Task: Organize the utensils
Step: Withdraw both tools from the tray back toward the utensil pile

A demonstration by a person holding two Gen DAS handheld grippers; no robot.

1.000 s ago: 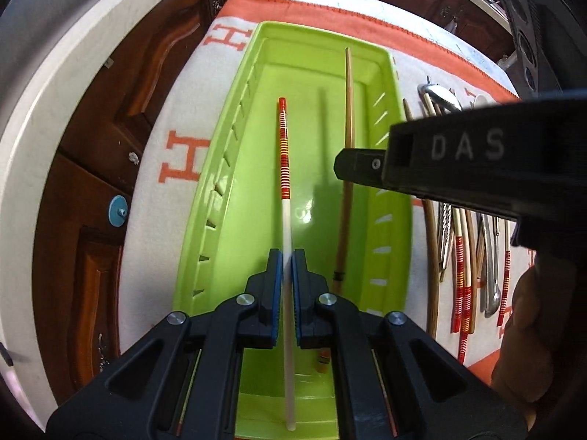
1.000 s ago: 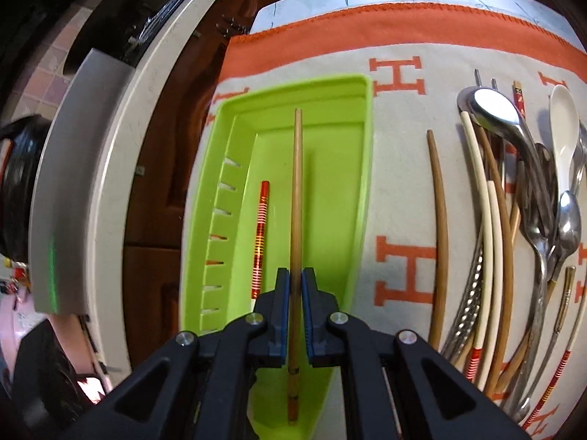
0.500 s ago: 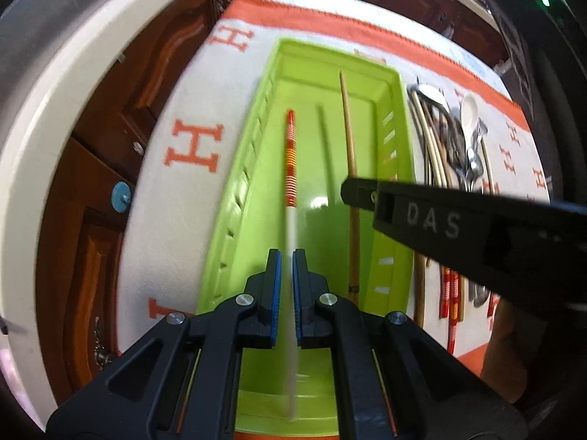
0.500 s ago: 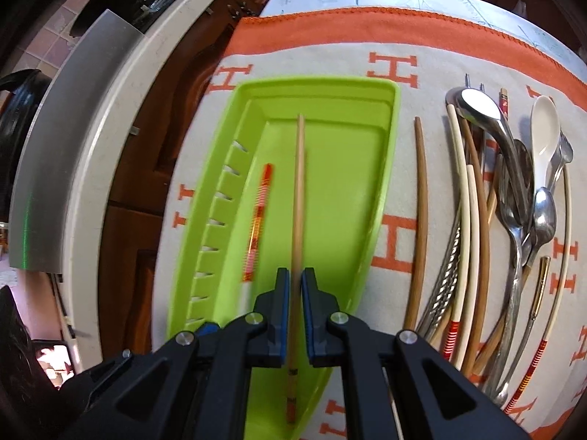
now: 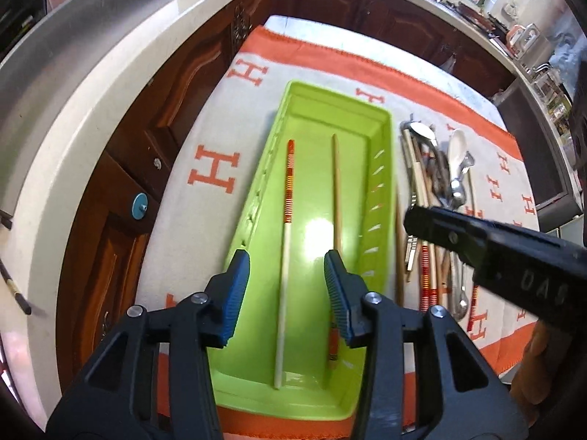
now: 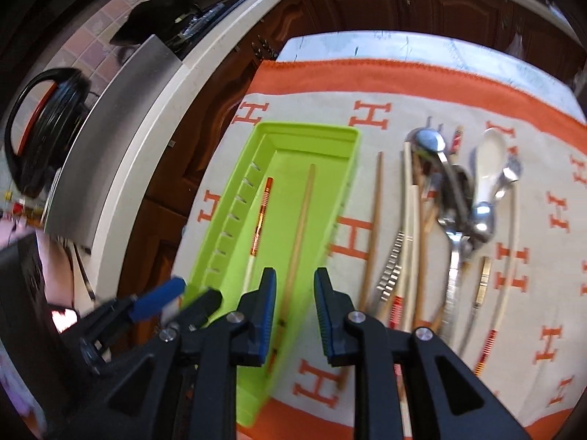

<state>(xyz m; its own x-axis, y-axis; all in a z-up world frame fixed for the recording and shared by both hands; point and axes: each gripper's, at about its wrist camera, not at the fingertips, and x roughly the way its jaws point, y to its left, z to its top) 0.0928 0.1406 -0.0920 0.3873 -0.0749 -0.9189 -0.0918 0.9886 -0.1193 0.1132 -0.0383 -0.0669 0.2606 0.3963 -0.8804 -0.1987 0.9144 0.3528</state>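
Inside a lime-green plastic tray two chopsticks lie flat and side by side, apart from each other, running the tray's length. One is a cream chopstick with red and orange bands on its far half; the other is a plain light-wood chopstick with a dark ring and an orange mark near its close end. The tray is a long rectangle with glossy walls and a row of slanted slots down each long side.

Above the tray's near end the left tool hangs with its two black fingers spread wide, blue ribbed pads facing inward, gripping nothing; the banded chopstick shows in the gap below. The right tool is also spread apart and empty, over the wooden chopstick's near end at the tray's right wall.

Just right of the tray lies a loose heap of utensils: more chopsticks in wood, cream and ridged metal, shiny steel spoons, and a white ceramic soup spoon. Everything rests on a soft beige cloth with an orange border and orange H letters, spread over the tabletop. Dark carved wooden cabinets surround it.
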